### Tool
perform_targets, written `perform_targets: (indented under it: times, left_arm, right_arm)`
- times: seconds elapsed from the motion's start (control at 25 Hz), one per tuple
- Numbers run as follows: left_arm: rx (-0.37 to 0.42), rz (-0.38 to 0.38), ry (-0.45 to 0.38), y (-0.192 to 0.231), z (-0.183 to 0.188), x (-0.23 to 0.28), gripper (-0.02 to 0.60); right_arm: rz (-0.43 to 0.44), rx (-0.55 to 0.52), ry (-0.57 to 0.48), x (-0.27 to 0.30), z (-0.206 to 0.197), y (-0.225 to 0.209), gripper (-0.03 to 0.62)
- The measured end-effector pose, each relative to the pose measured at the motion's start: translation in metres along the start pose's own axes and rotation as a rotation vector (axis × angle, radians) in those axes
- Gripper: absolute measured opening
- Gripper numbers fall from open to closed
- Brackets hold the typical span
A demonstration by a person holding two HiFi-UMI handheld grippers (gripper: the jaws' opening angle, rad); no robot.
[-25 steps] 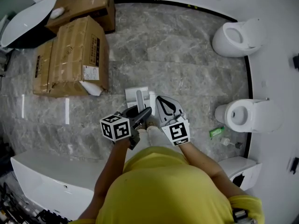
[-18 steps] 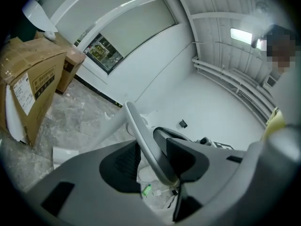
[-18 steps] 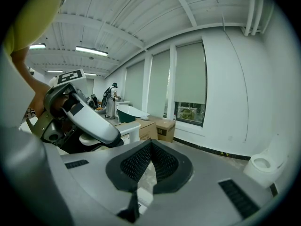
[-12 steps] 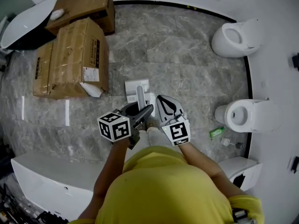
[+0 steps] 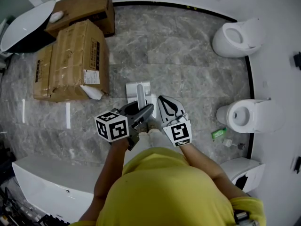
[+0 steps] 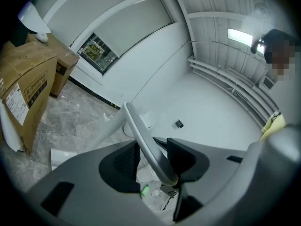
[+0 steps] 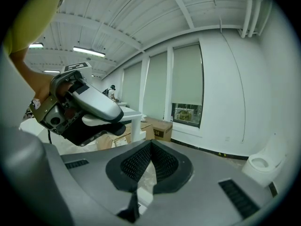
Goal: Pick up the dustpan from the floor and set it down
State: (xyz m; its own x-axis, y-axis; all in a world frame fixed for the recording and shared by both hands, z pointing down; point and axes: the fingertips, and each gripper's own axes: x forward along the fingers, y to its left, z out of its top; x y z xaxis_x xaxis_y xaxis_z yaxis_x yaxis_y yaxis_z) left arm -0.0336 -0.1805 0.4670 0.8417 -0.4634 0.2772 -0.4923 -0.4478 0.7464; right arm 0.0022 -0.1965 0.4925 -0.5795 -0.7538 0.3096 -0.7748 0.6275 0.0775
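I have the left gripper (image 5: 145, 112) clamped on the grey handle of the dustpan (image 5: 138, 88). In the left gripper view the handle runs slantwise between the two pads, which press on it from both sides at a middling width. The white pan hangs at the far end of that handle, low over the marble floor (image 5: 188, 65), just ahead of my feet and near the cardboard boxes (image 5: 77, 55). From the head view I cannot tell whether the pan's edge has cleared the tiles or rests on them.

My right gripper (image 5: 162, 100) sits just beside the left one. Its jaws are drawn together with nothing between them, and it takes no part in the hold.

As I judge it, the grasp is done and the lift is at most just begun. What remains is to bring the pan clear of the floor, carry it to a spot and set it down. Nothing in these views shows where that spot is.
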Motion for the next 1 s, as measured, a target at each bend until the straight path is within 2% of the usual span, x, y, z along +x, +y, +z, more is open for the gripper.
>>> perform_targets:
  times: [0.56,1.0]
  left_arm:
    - [-0.030,0.017,0.024,0.022,-0.019,0.008,0.176]
    - [-0.023,0.070,0.063,0.061,-0.046,0.027,0.175]
  right_arm:
    - [-0.005,0.003,0.020,-0.008,-0.008,0.000,0.011]
    - [-0.018,0.008,0.032,-0.014,-0.014,-0.004,0.011]
